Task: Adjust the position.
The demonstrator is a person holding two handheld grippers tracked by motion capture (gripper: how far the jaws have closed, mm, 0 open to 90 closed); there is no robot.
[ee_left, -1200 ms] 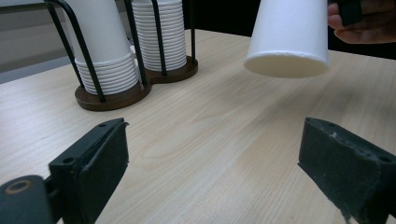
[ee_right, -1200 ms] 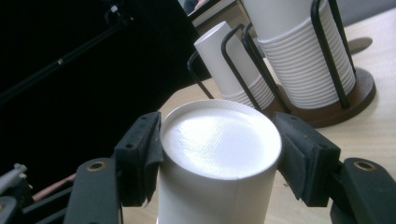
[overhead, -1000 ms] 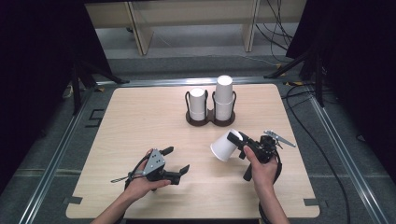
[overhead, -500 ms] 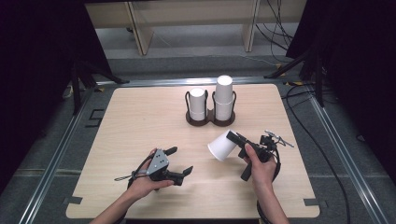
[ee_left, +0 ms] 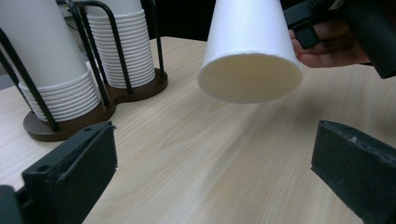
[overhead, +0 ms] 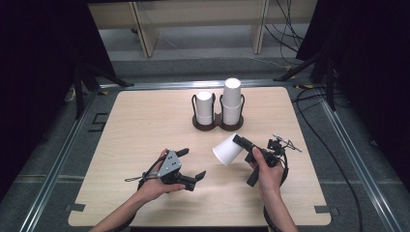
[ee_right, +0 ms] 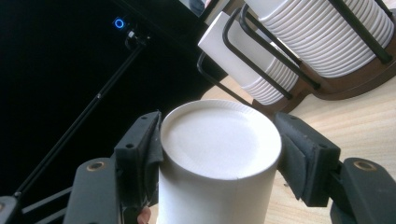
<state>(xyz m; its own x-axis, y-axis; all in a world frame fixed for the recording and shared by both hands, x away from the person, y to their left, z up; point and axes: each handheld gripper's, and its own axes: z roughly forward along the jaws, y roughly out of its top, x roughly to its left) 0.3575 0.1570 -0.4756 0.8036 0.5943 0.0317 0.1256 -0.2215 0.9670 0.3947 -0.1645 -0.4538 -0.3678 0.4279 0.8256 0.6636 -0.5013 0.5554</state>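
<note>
Dark room; pale wood worktop with rounded corners, shelving on the floor behind it.

Right tool: jaws clamped on a single white paper cup, one pad on each side of its base end. Cup is held clear of the worktop, lying tilted, open mouth toward the left tool. Seen from the right gripper view, the cup's closed bottom faces the camera, pads pressed against its wall.

Left tool: jaws have just been opening and now stand wide, nothing between them. It sits low over the near part of the worktop, apart from the cup and pointing toward it. In the left gripper view the cup mouth hangs ahead of and above the gap.

Cup holder: brown base, black wire loops, two stacks of white cups, near the worktop's far edge. Right stack stands taller than the left.
</note>
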